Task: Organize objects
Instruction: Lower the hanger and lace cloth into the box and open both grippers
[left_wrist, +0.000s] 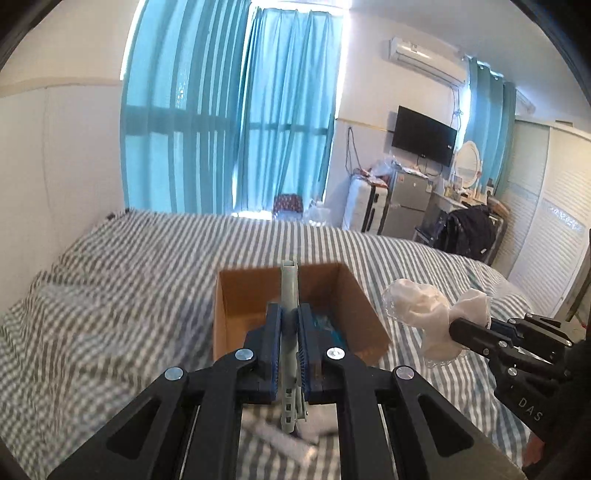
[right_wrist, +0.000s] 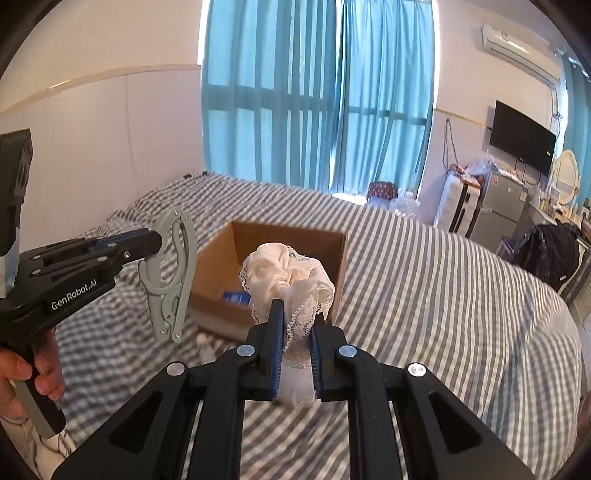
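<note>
Left hand-held gripper (left_wrist: 289, 328) is pinching a grey folding hanger (right_wrist: 173, 280), right hand-held gripper (right_wrist: 295, 332) is clamping a lacy white cloth (right_wrist: 291, 280), both above the cardboard box (right_wrist: 218, 266) on the bed (right_wrist: 424, 295).

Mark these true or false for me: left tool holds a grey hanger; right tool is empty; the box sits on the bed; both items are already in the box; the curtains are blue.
1. The left tool holds a grey hanger. True.
2. The right tool is empty. False: it is shut on a white lace cloth.
3. The box sits on the striped bed. True.
4. Both items are already in the box. False: both are held up in the air, outside it.
5. The curtains are blue. True.
</note>
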